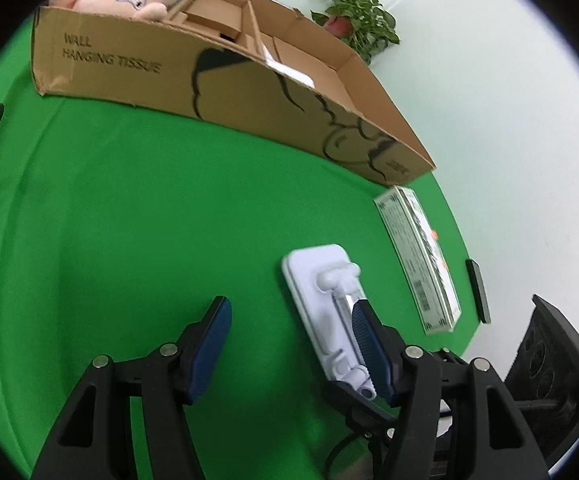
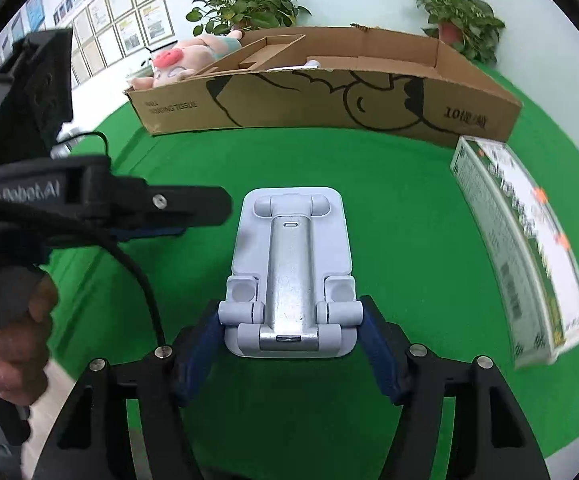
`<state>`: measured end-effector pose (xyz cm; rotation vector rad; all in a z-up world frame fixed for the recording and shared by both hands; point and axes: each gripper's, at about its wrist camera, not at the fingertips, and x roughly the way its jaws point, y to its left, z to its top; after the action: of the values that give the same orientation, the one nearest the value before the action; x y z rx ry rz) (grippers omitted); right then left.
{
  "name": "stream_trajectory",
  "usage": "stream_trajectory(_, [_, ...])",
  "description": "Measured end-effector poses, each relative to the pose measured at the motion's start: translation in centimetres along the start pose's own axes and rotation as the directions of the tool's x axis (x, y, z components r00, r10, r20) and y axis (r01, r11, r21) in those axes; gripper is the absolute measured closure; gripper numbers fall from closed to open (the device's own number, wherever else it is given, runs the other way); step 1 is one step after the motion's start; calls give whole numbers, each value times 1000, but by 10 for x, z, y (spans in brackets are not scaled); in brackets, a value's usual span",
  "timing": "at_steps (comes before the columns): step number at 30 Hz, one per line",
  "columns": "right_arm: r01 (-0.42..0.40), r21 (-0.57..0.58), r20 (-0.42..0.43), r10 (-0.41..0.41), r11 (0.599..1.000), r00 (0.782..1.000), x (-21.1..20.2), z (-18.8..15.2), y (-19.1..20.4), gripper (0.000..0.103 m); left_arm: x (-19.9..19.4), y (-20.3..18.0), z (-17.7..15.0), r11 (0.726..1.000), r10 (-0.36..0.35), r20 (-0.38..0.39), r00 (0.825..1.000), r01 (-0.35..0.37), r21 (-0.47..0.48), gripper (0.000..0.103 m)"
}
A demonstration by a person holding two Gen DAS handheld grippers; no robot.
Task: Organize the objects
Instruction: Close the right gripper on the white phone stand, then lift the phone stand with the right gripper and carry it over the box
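Both grippers are sitting open over the green table (image 2: pixel 389 184). Your right gripper (image 2: pixel 289 344) is straddling the near end of the folded phone stand (image 2: pixel 291 264), pads wide, gripping nothing. Your left gripper (image 1: pixel 289 344) is empty, level beside the stand. Closing now could pinch only the hinge, so the stand might pivot or slip before reaching the box (image 2: pixel 329 96).

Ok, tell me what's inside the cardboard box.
Inside the cardboard box: a pink plush pig at its left end, cardboard dividers, and something white. The front wall hides the box floor.
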<state>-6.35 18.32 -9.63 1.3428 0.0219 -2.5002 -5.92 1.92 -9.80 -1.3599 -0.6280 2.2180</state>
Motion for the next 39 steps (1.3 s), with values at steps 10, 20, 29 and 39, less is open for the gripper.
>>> stream_trajectory(10, [-261,189,13,263,947,965,-7,-8,-22,39,13,-14,-8,993,-116,-57,992,115,-13,65])
stream_trajectory(20, [-243,130,57,237,961,970,-18,-8,-12,40,-5,-32,0,992,-119,-14,993,120,46,73])
stream_trajectory(29, [-192,75,138,181,978,974,-40,17,2,40,-28,-56,24,981,-141,37,989,134,139,75])
stream_trajectory(39, [-124,30,210,115,992,971,-70,52,17,40,-59,-80,58,964,-164,99,981,138,226,75])
